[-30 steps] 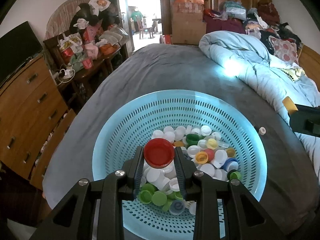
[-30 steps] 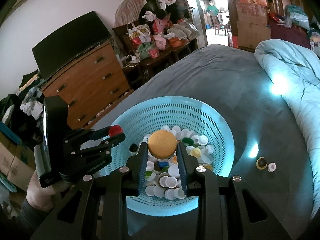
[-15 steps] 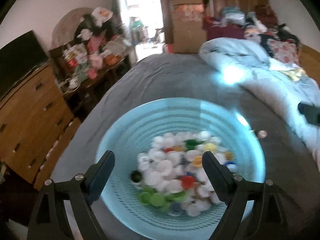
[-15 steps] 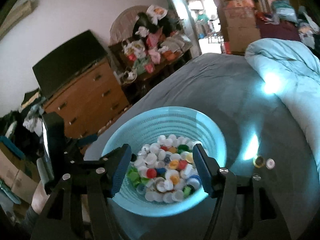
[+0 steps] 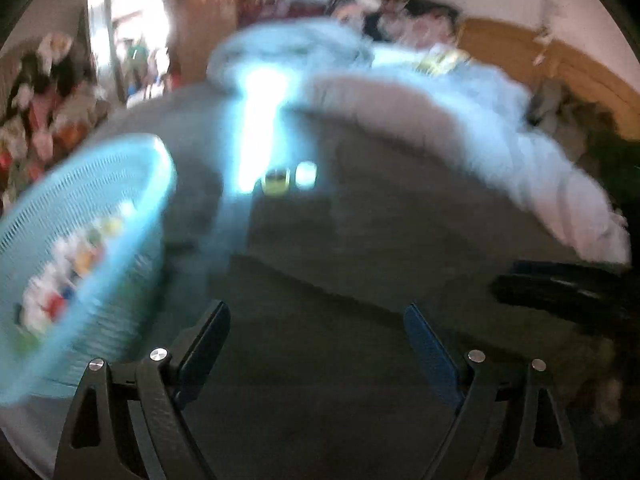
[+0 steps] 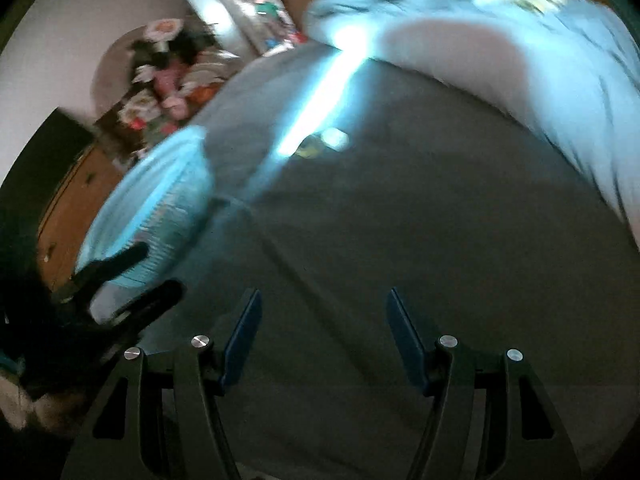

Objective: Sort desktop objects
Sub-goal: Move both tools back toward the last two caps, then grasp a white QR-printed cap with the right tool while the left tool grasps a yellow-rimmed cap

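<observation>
Left wrist view is smeared with blur, but my left jaws (image 5: 316, 330) stand wide apart with nothing between them, only the grey bed cover (image 5: 360, 280) below. At the left edge sits the pale blue perforated basket (image 5: 132, 168), tilted in the picture, with a heap of bottle caps (image 5: 68, 264) inside, white ones mixed with red, yellow and green. Farther up the cover, well apart from the basket, lie two loose caps side by side: a yellowish cap (image 5: 276, 182) and, just to its right, a white cap (image 5: 306, 174). A light blue quilt (image 5: 460, 120) is bunched along the far and right side of the bed. At the right edge I make out the dark shape of my other tool, too blurred to read.

From the right wrist view, my right jaws (image 6: 322, 338) are also released and empty, spread over bare grey cover. The basket shows at the left, the two loose caps ahead near a bright streak of light. My left tool crosses the lower left corner in front of the basket.
</observation>
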The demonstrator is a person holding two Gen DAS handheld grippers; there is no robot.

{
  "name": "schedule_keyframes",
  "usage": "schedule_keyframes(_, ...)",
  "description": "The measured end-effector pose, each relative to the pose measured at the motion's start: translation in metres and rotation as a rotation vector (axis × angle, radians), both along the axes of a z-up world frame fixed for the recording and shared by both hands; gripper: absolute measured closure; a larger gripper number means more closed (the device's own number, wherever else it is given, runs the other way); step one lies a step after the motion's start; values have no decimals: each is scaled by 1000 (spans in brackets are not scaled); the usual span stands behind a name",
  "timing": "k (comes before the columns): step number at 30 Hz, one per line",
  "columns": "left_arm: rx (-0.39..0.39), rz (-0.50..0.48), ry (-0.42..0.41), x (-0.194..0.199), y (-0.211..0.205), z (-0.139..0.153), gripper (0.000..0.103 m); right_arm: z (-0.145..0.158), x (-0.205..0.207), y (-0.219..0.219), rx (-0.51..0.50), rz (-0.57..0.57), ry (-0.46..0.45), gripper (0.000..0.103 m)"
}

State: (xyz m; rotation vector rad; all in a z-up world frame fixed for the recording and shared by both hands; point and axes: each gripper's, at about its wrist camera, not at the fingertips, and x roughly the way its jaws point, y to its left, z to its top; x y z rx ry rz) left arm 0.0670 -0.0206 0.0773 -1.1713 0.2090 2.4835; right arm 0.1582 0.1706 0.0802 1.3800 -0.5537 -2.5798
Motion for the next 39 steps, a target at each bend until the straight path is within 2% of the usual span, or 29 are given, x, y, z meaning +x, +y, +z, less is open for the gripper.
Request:
schedule_keyframes(4, -38, 83, -22, -40, 12, -31, 11, -10, -20, 18, 30, 30, 16, 44)
schedule_keyframes(6, -42, 132, -15, -62, 13, -39, 11, -11, -45, 21, 63, 73, 49, 47)
schedule_keyframes(10, -49, 200, 2, -98, 15, -49, 11, -5, -122, -5, 128, 184, 134, 48)
schedule_keyframes(15, -44, 232, 52, -119, 11, -59, 11, -23, -205, -31, 200, 248, 160, 49)
schedule_keyframes(18, -41, 233, 23, -123, 12, -70, 11, -41, -235, -46, 249, 285, 148, 59)
schedule_keyframes(20, -37, 230, 23, -123, 12, -71, 9, -54, -248, -55, 286, 303, 128, 62)
schedule_keyframes(24, -52, 219, 19, -125, 16, -74, 6, -59, -250, -54, 291, 297, 126, 62)
schedule_keyframes(25, -59, 218, 20, -125, 17, -74, 5, -59, -251, -54, 294, 292, 120, 64)
schedule_keyframes(26, -64, 219, 19, -124, 18, -73, 5, -58, -249, -54, 314, 271, 120, 78)
schedule_keyframes(28, -50, 226, 11, -126, 15, -71, 5, -54, -243, -51, 298, 241, 126, 77)
schedule_keyframes(30, 3, 250, 9, -132, 9, -64, 5, -44, -217, -36, 262, 202, 152, 77)
schedule_keyframes(33, 1, 260, 30, -144, 15, -61, 5, -33, -164, -6, 171, 136, 158, 77)
schedule_keyframes(37, -55, 217, 60, -171, 45, -61, 5, -35, -108, 25, 105, 64, 141, 77)
schedule_keyframes(39, -87, 213, 86, -183, 55, -60, 5, -39, -105, 33, 68, 43, 131, 77)
